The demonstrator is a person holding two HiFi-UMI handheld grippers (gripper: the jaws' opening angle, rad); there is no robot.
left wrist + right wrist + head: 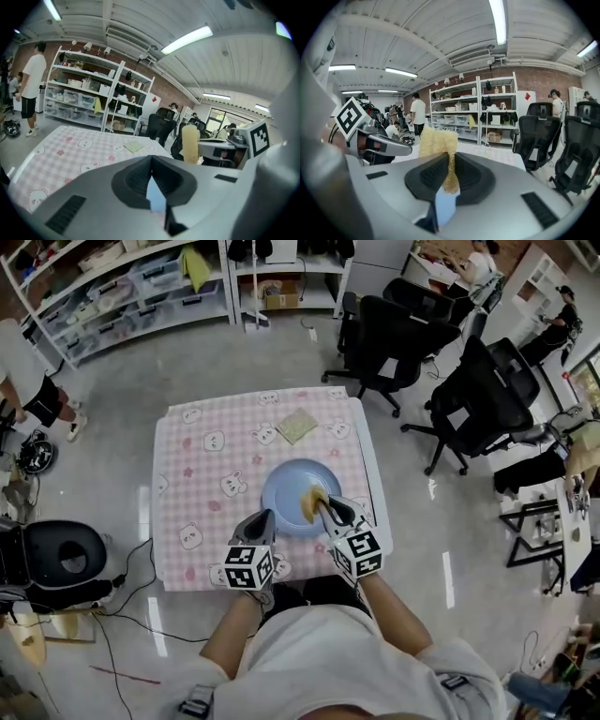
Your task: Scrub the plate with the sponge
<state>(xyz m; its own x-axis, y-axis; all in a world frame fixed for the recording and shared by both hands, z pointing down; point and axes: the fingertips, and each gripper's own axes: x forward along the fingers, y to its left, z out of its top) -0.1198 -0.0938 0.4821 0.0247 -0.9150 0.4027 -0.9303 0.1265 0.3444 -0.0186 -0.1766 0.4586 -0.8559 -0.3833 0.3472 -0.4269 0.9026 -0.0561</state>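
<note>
As the task stands: the sponge is gripped and sits over the plate, but I judge most or all of the scrubbing still to be done. No foam or wet streak shows on the blue surface.
left gripper: the jaws are pressed together with nothing seen pinched at the tips. It sits at the plate's near-left rim, apart from the other tool.
right gripper: the jaws are clamped on the yellow sponge, which stands up above them.
sponge: held over the near-right part of the plate.
plate: right way up on the near half of the table, with nothing else on it.
table: covered in a pink checked cloth with bear prints. A greenish folded pad lies beyond the plate, apart from it.
room beyond: black office chairs stand to the right, with shelves at the far wall.
hard to make out: whether the sponge touches the plate or hangs just above it. Both tools cover the plate's near rim. A blue sliver shows low between each pair of jaws. I take it for the plate seen through the gap, not something gripped. Whether the plate is dirty is not visible.
</note>
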